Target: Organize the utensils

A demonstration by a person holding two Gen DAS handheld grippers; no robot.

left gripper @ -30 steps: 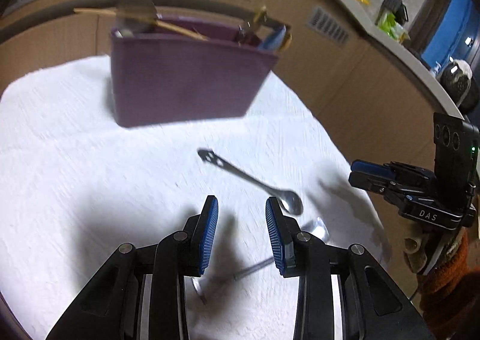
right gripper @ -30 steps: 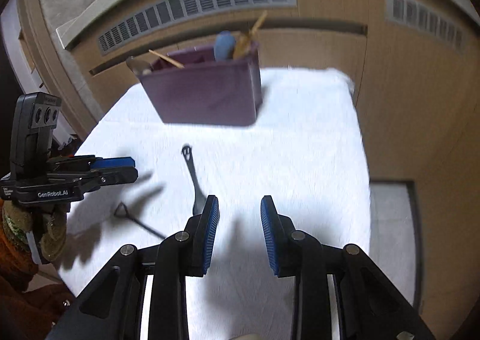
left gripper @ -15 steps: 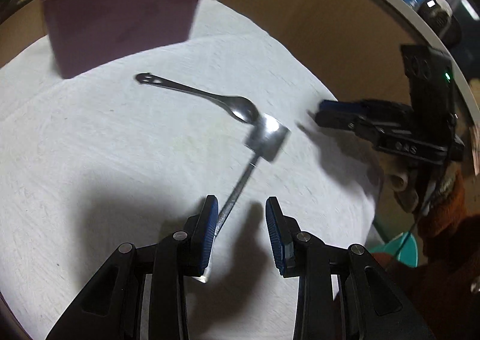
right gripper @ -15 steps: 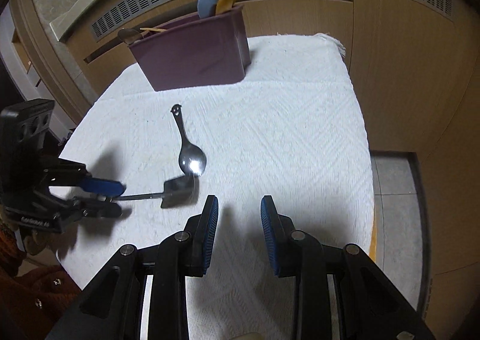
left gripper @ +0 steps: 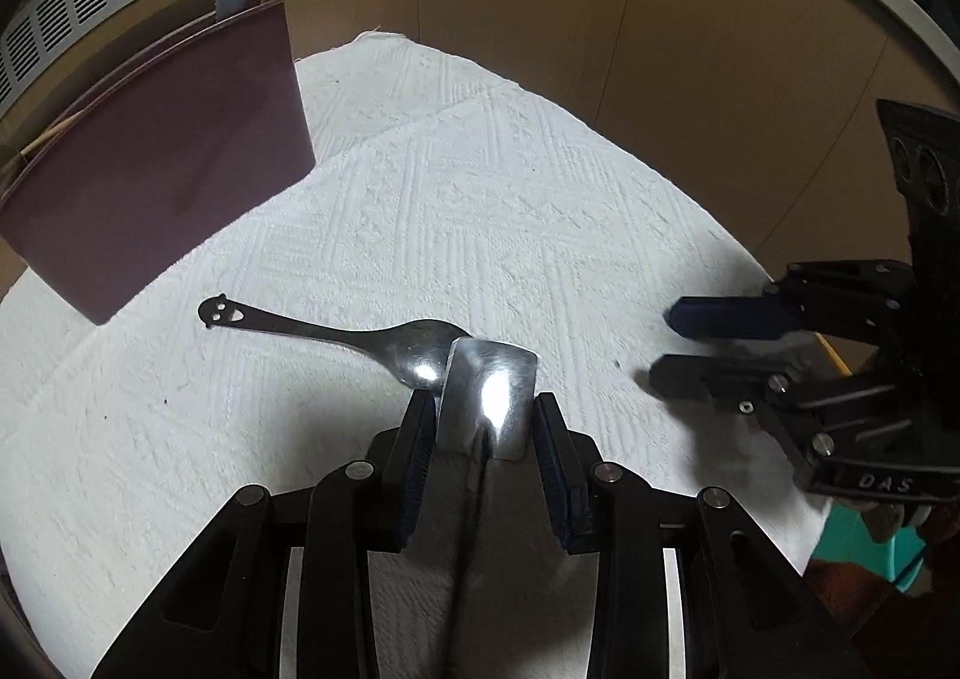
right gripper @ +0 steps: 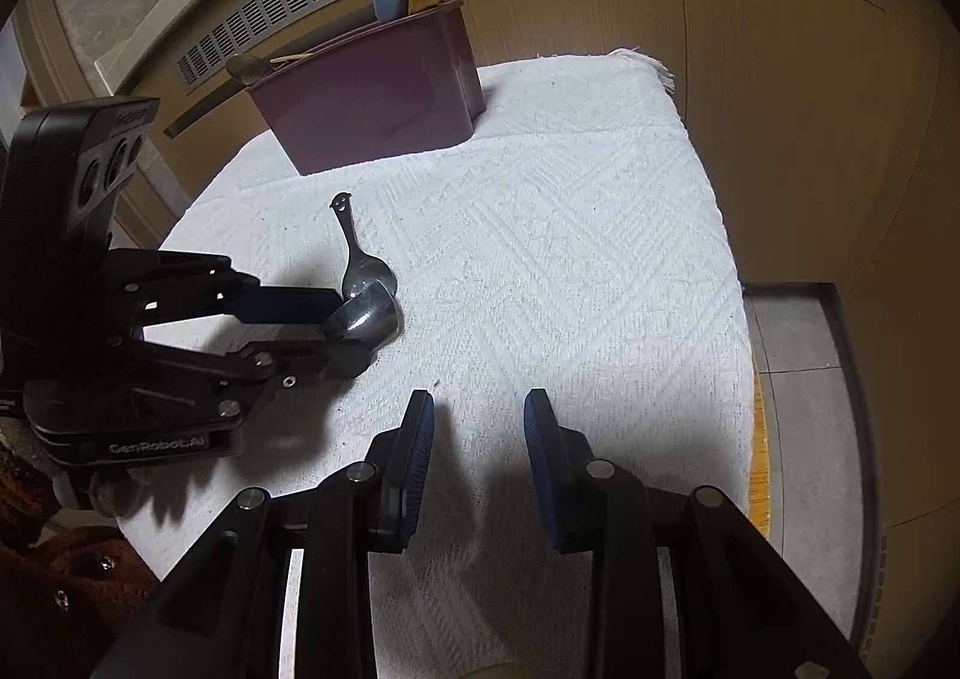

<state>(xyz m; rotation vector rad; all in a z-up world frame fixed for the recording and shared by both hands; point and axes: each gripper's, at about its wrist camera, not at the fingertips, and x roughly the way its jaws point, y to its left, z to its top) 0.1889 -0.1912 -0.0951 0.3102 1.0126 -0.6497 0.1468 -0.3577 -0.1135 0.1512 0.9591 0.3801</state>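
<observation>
Straddling the square spoon, handle hidden, left gripper unclamped; right gripper jaws opening, empty.

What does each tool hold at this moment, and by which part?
Right tool: nothing. Left tool: the square-headed spoon sits with its head between the jaws, but whether it is gripped cannot be told.
</observation>
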